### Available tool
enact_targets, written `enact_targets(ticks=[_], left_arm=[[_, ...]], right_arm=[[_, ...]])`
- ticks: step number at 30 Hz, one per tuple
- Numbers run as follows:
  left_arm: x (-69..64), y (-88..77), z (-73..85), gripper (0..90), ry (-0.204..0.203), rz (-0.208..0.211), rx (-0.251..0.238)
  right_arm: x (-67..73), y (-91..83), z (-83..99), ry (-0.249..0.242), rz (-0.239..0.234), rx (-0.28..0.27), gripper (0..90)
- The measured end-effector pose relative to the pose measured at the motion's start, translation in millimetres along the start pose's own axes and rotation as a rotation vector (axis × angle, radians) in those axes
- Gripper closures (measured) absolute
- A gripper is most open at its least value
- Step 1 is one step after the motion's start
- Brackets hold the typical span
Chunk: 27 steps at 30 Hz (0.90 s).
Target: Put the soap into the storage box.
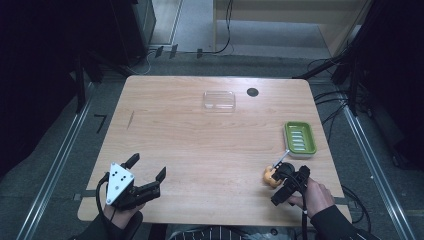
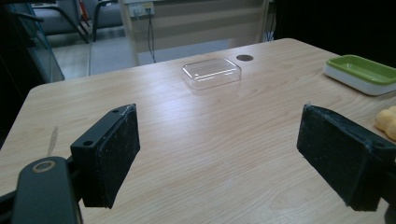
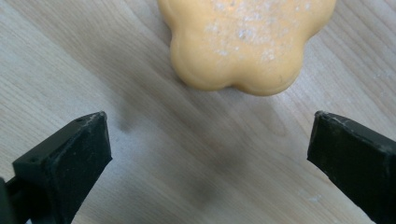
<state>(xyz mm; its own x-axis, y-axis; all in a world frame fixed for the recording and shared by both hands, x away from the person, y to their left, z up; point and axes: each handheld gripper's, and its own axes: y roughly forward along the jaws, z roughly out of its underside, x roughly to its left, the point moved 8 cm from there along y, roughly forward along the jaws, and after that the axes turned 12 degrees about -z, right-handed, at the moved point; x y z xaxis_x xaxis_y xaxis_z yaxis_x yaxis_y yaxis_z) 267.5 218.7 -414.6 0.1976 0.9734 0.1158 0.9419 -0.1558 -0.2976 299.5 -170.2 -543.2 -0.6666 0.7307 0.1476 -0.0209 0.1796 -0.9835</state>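
Right hand-held gripper [image 3: 205, 154] hangs over the orange soap.

The flower-shaped soap [image 3: 245, 42] lies on the table [image 1: 200, 150] just ahead of its wide-open jaws, near the green dish [image 1: 300, 139]; it looks roundish, without a long axis. The left hand-held gripper [image 1: 146, 172], also wide, rests well apart.

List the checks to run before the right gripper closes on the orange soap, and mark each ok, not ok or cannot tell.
1. Right gripper jaws open: ok.
2. Orange soap lying between the jaws: not ok, it lies beyond their tips.
3. Soap apart from the green soap dish: ok.
4. Left gripper apart from the soap, jaws open, holding nothing: ok.
5. Bare table under the jaws: ok.
6. Soap slippery: cannot tell.
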Motion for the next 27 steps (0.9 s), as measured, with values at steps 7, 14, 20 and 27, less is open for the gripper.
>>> enact_targets(ticks=[7,14,20,27], left_arm=[[0.0,0.2,0.0,13.7,-0.001,0.000,0.001],[0.0,0.1,0.0,13.7,-0.001,-0.001,0.001],[0.0,0.3,0.1,13.7,0.001,0.000,0.003],[0.3,0.2,0.1,13.7,0.001,0.000,0.002]], right_arm=[[-1.9,1.4,-5.6,-0.009,-0.009,0.007,0.0],[-4.8,3.5,-14.0,-0.009,-0.008,0.006,0.0],[-6.1,6.2,-20.6,-0.018,-0.018,0.006,6.3],[-6.8,4.5,-28.6,-0.029,-0.020,-0.005,23.0]])
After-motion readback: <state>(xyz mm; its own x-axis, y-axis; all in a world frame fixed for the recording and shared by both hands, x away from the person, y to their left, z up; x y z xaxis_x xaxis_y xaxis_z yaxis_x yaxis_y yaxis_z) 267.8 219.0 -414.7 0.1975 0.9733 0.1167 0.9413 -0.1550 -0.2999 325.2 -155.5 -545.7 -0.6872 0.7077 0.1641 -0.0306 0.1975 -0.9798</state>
